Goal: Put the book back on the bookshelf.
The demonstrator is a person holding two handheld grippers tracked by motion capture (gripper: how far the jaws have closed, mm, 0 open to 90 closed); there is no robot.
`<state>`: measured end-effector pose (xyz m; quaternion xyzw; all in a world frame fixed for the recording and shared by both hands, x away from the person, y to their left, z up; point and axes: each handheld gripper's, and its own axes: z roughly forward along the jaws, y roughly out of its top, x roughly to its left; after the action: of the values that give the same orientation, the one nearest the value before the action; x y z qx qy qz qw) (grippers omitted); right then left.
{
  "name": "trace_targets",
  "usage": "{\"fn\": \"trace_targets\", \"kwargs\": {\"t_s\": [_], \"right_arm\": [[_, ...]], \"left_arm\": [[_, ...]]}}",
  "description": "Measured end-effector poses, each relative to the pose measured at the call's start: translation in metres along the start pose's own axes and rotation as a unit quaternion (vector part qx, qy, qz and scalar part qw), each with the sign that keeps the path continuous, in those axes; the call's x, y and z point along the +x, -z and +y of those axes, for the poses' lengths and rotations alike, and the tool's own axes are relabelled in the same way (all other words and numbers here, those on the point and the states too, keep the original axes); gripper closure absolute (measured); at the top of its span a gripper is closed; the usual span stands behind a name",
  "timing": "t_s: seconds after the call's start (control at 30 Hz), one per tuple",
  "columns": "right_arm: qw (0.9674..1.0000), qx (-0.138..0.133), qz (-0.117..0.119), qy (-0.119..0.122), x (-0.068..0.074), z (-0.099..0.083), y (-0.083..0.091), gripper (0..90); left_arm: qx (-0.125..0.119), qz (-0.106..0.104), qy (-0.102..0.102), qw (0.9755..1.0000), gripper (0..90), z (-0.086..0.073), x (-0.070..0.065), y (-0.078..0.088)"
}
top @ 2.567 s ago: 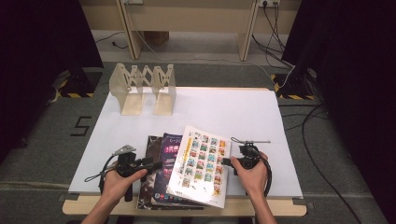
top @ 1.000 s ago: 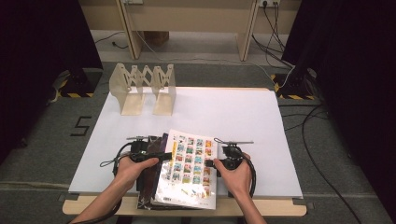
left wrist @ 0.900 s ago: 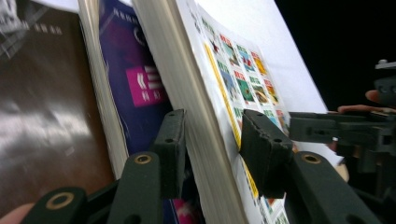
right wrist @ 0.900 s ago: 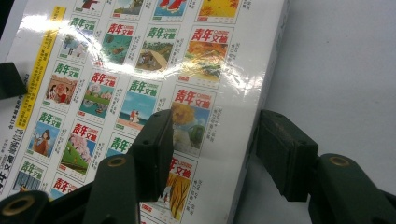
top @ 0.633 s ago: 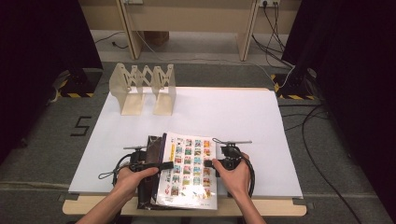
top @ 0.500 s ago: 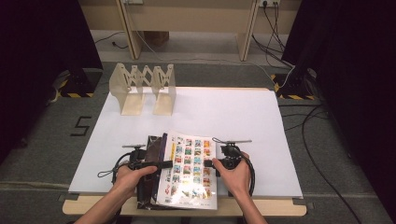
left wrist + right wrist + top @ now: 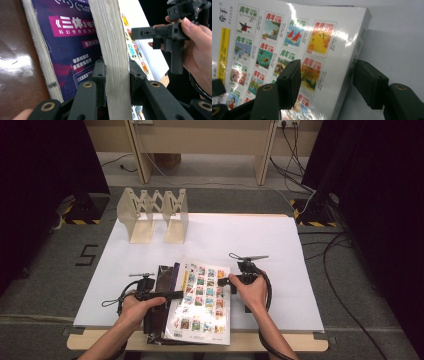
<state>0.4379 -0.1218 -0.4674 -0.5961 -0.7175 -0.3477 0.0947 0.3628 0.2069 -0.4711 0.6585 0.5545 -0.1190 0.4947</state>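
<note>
At the near edge of the white-topped table, left of middle, the left gripper has just been closing, and its black pads now press both faces of the thick white paperback with many small colour pictures on its cover, clamped across its page edge. A second ago those jaws stood wider. Under it lie a purple-covered book with Chinese lettering and a glossy dark brown one. The picture book now sits squarer to the near edge than before, its long side lifted off the stack. To its right, the right gripper stands open, jaws straddling the spine corner without pressing. I judge the lift towards the pale wooden accordion book rack at the far left corner can start once that side closes too.
</note>
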Motion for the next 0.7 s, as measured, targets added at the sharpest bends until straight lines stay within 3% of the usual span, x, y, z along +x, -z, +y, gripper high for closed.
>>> {"fn": "trace_targets", "kwargs": {"t_s": [0.1,0.2,0.33,0.4,0.53,0.63,0.7], "right_arm": [[0.9995,0.005,0.027,-0.018,-0.004,0.007,-0.011,32.9],[0.9992,0.013,0.032,-0.02,-0.005,0.01,-0.012,33.6],[0.9988,0.011,0.035,-0.032,-0.006,0.011,-0.011,38.3],[0.999,0.0,0.031,-0.033,-0.004,0.012,-0.008,46.4],[0.9991,-0.015,0.037,-0.013,0.004,0.017,0.004,58.3],[0.9985,-0.029,0.046,0.008,0.018,0.019,0.017,64.2],[0.9981,-0.031,0.052,0.009,0.023,0.02,0.02,66.1]], "left_arm": [[0.013,0.003,-0.002,0.9999,71.2,0.003,0.002,-0.001],[0.021,0.007,-0.003,0.9997,70.6,0.005,0.003,-0.002],[0.039,0.014,-0.003,0.9991,69.7,0.009,0.005,-0.004],[0.048,0.02,-0.005,0.9986,69.0,0.011,0.005,-0.004],[0.062,0.026,-0.005,0.9977,66.9,0.014,0.007,-0.003],[0.067,0.026,-0.003,0.9974,65.9,0.015,0.01,-0.003],[0.069,0.026,-0.001,0.9973,65.8,0.015,0.01,-0.003]]}}
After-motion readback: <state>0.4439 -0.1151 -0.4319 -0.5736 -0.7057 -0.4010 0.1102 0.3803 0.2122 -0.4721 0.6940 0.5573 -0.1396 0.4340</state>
